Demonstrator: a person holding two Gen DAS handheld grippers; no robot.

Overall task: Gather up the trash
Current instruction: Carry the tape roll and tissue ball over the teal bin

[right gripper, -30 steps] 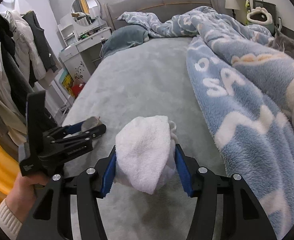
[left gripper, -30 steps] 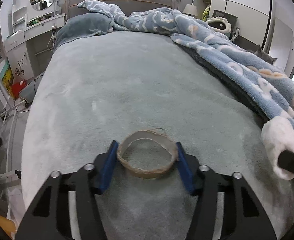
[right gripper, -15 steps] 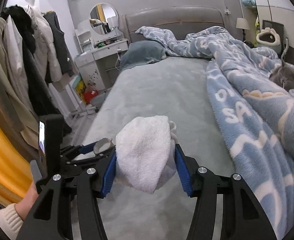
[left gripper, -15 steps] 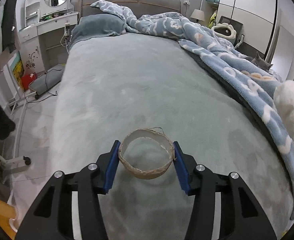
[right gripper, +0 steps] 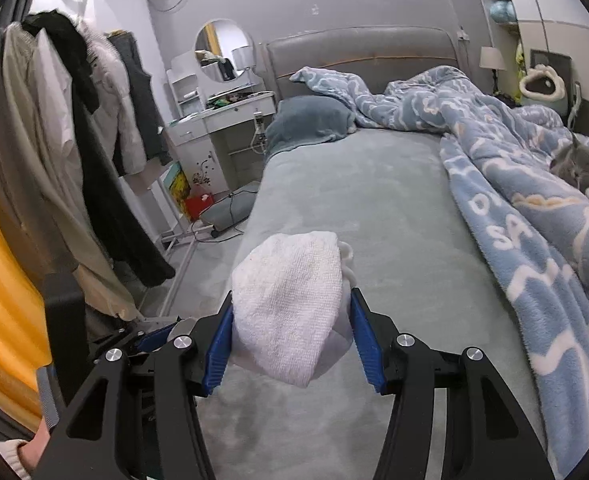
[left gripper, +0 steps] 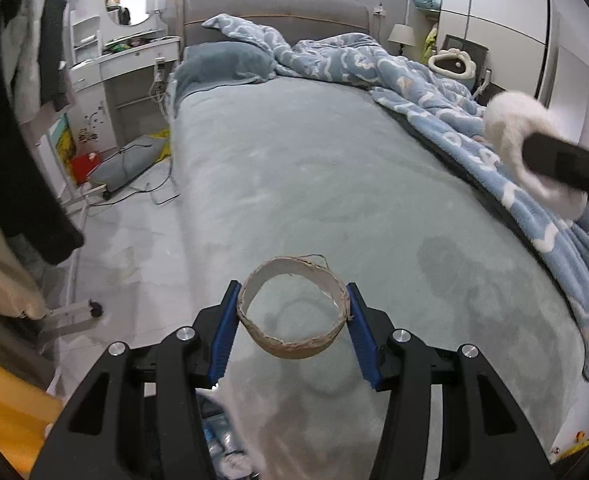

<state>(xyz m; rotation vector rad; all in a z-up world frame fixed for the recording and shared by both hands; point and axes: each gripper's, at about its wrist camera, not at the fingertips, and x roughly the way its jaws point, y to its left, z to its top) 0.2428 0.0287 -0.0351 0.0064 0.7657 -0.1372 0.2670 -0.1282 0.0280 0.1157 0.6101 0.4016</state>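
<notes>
A: Start nearest the lens. What are the left tongs (left gripper: pixel 293 316) doing?

B: They are clamped on the ring (left gripper: pixel 293 309), a worn cardboard hoop at lower centre of the left view. The blue pads press its two sides, so the opening faces the camera and the thin wall does not fold. It hangs in the air above the foot of the bed (left gripper: pixel 294 168).

A: And the right tongs (right gripper: pixel 290 332)?

B: Clamped on the cloth (right gripper: pixel 290 304), a white wad bulging up between the pads at lower centre of the right view. Squeezing across its middle keeps the loose ends gathered, I judge. In the left view the same wad shows at the right edge, blurred.

A: Farther off?

B: The bare grey sheet fills the middle, a blue blanket (right gripper: pixel 534 216) is heaped along the right, a cat (right gripper: pixel 580 162) lies on it at the far right, and a pillow (left gripper: pixel 222 64) sits at the top against the headboard.

A: What has changed from a second ago?

B: Both pieces were already gripped then. The views have pulled back and swung left since: more floor and hanging coats show, and the ring now sits over the bed's near corner. Both loads look lifted and ready to carry to a bin, which I cannot see.
</notes>
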